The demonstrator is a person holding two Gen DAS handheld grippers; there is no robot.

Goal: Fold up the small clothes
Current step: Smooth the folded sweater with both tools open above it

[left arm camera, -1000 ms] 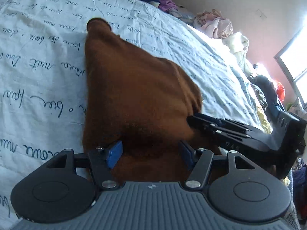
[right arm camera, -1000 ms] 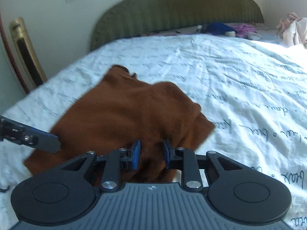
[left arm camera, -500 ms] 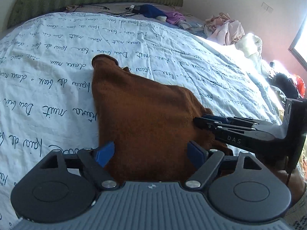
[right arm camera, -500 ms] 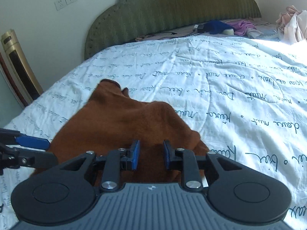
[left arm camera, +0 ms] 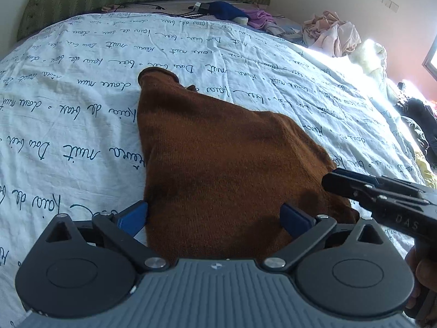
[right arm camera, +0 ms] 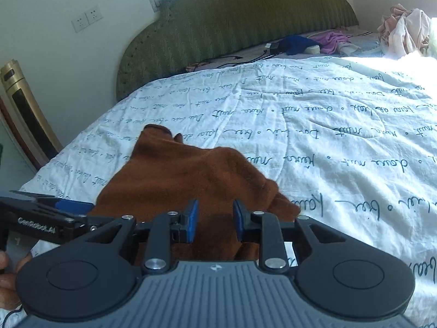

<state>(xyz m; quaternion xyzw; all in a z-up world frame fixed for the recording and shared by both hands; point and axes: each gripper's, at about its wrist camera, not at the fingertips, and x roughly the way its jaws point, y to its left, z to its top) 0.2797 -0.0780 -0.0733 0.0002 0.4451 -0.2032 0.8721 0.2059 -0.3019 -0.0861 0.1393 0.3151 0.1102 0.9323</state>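
Note:
A brown knit garment (left arm camera: pixel 218 150) lies folded into a rough triangle on the white script-printed quilt (left arm camera: pixel 68 109). Its narrow end points toward the headboard. My left gripper (left arm camera: pixel 215 217) hovers at the wide near end, its jaws opening wide. The cloth lies between the blue pads (left arm camera: pixel 133 217) but neither pad presses on it. My right gripper (right arm camera: pixel 215 220) is over the garment (right arm camera: pixel 185 175) at its right near corner, jaws a narrow gap apart and parting slightly, gripping nothing. From the left wrist view the right gripper (left arm camera: pixel 327 181) hangs just above the cloth's right edge. The left gripper (right arm camera: pixel 62 201) shows at the right wrist view's left edge.
A green padded headboard (right arm camera: pixel 232 27) stands at the far end. Blue and purple clothes (left arm camera: pixel 226 11) and cables lie by it. A pile of pale clothes (left arm camera: pixel 333 32) sits at the far right. A gold tower-shaped appliance (right arm camera: pixel 24 109) stands beside the bed.
The left jaws have spread from around the cloth's near edge to wide apart, and that view has tilted up. The right gripper has lifted off the garment's right edge.

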